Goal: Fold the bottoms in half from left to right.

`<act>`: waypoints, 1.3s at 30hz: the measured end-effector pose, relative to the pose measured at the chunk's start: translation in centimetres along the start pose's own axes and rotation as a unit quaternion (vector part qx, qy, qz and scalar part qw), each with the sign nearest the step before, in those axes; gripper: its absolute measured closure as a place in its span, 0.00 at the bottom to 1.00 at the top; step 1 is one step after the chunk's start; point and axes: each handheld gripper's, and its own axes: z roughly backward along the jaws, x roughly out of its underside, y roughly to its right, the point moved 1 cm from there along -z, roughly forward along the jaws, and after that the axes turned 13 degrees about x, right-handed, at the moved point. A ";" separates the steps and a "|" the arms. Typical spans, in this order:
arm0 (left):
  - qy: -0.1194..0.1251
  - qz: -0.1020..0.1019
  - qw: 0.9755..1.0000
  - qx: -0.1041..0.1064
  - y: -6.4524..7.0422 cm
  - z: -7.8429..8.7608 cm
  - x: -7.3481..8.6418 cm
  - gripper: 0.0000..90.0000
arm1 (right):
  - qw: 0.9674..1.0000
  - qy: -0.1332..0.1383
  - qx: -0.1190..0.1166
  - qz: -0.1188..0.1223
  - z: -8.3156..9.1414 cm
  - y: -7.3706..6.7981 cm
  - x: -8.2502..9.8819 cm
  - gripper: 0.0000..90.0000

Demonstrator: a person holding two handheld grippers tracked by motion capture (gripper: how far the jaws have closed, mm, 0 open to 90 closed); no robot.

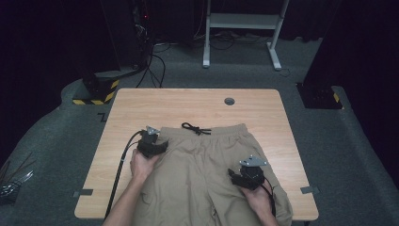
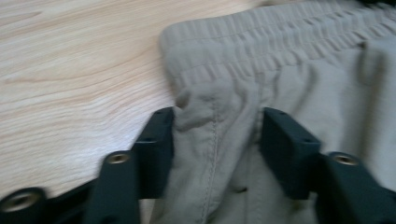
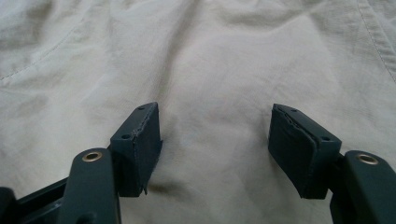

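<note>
Khaki cloth covers the near half of the wooden counter [image 1: 141,101]: a pair of shorts [image 1: 207,165] lies flat there, with its waistband [image 1: 207,134] at the far side, toward 12 o'clock, and its legs running back toward you at 6 o'clock. So the long axis goes from 12 to 6. A dark drawstring [image 1: 195,128] lies on the bare wood just beyond the waistband.

Your left tool [image 2: 217,135] is the nearer one to the waistband. It sits at the left corner of it, and the jaws stand open on both sides of a raised fold of cloth beside the side seam. They are not pressed together, so I judge that the cloth is not gripped yet; the corner lies directly between the pads, slightly toward 12.

Your right tool [image 3: 215,140] rests on the right leg of the shorts, toward 4 o'clock from the waistband. Its jaws are wide open with flat cloth under them, and they hold nothing.
</note>
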 end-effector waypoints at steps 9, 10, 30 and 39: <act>-0.004 -0.004 1.000 0.030 0.3 0.2 0.0 0.91 | 1.000 -0.021 -0.003 0.004 -0.5 -0.1 -1.0 0.36; -0.005 -0.004 0.999 0.032 0.2 0.2 0.0 0.93 | 1.000 -0.021 -0.008 0.005 -0.5 -0.2 -1.2 0.36; 0.033 0.021 0.995 0.086 0.6 3.2 -1.2 0.97 | 0.997 0.000 -0.055 0.055 -2.7 -2.8 -3.5 0.47; 0.062 0.027 0.992 0.106 1.3 4.3 -3.5 0.97 | 0.997 0.002 -0.059 0.057 -3.2 -3.4 -4.0 0.46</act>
